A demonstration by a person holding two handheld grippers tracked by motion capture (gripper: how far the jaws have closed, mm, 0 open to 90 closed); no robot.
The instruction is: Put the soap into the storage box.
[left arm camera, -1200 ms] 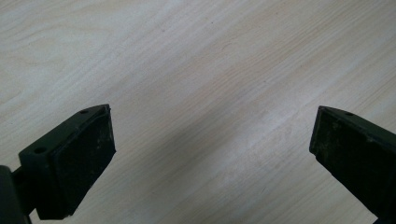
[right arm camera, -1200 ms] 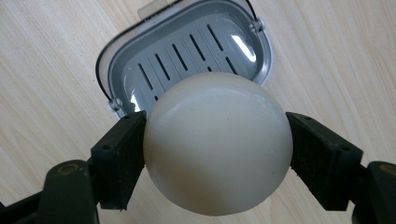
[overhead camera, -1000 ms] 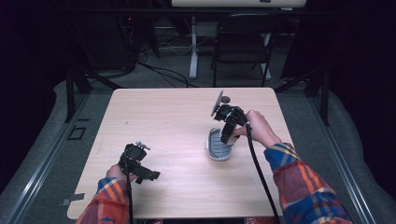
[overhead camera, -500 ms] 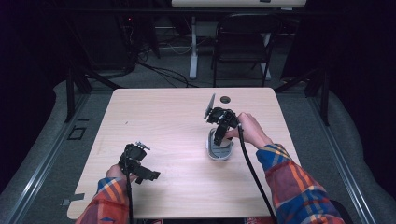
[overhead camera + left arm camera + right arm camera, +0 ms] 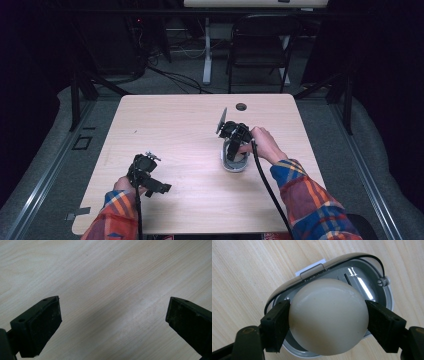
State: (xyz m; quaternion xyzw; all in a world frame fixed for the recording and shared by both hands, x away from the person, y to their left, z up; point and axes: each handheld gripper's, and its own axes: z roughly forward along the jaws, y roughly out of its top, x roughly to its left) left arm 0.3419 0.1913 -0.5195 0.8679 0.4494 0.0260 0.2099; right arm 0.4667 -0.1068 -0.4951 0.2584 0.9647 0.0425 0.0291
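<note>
Egg (image 5: pixel 328 317), off-white, sits clamped between the two black jaws of the right gripper (image 5: pixel 328 322); each pad presses a side of the shell, and the egg bulges past them toward the camera. Directly behind the egg, as the right gripper view shows it, is a grey oval holder (image 5: pixel 372 282) with a shiny metal rim, a thin black wire loop round its edge and a small metal clip on the far side. Egg overlaps the holder's opening; can't tell whether it touches the holder's bottom or hangs just clear of it. A white label corner sticks out from under the holder's far edge.

High view: holder (image 5: pixel 234 164) is on the wooden table (image 5: pixel 180 125), right of centre. Right gripper (image 5: pixel 234 150) points down into it, with the right hand (image 5: pixel 260 142) just beside the holder on its right and a cable trailing toward the near table edge. Grey plate stands up on top of that gripper. Round hole (image 5: pixel 241 106) in the tabletop lies beyond the holder, well apart from it.

Left gripper (image 5: pixel 161 187) is well apart from the holder, to its left and nearer the table's front edge, held by the left hand (image 5: pixel 125 184). In the left gripper view its jaws stand wide apart with bare wood grain between them, nothing gripped (image 5: pixel 113 322).

Both sleeves are plaid.
</note>
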